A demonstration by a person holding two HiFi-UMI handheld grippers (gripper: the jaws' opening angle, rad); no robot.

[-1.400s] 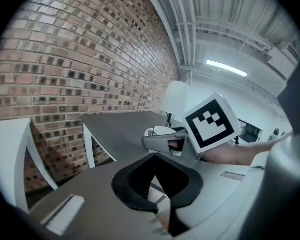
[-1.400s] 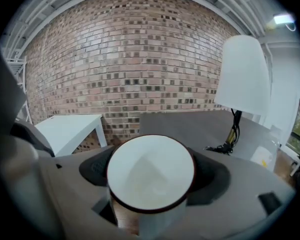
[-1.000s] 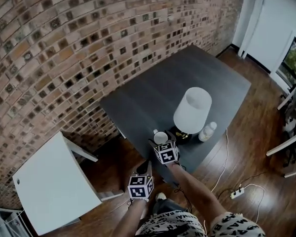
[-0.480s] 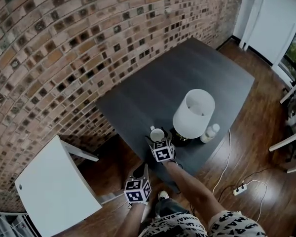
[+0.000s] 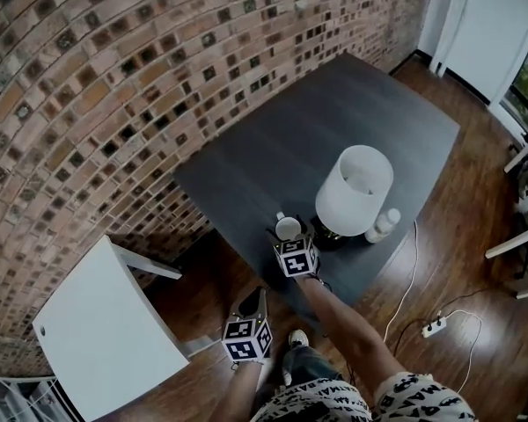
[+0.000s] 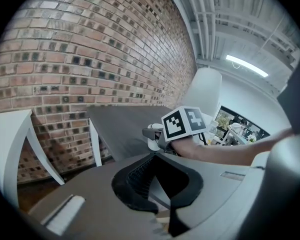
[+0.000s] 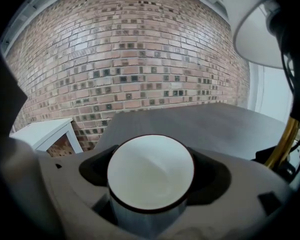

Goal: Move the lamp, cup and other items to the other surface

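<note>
Right gripper (image 5: 290, 243): jaws spread wide around the cup (image 5: 288, 227). In the right gripper view a dark gap shows on each side of the cup, so the pads aren't clamping it. The cup is white and upright on the dark table (image 5: 273, 148), near the edge closest to the person and just left of the lamp (image 5: 356, 187) base.

The lamp has a white shade and stands upright on the same table. A small white bottle (image 5: 385, 224) stands just beside its base on the other side from the cup.

Left gripper (image 6: 157, 171): jaws part-way apart with nothing between them. It is held off the table, over the wood floor (image 5: 440, 262), between the dark table and the white side table (image 5: 106, 341). The side table's top is bare and sits against the brick wall (image 5: 114, 77), well apart from the cup.
</note>
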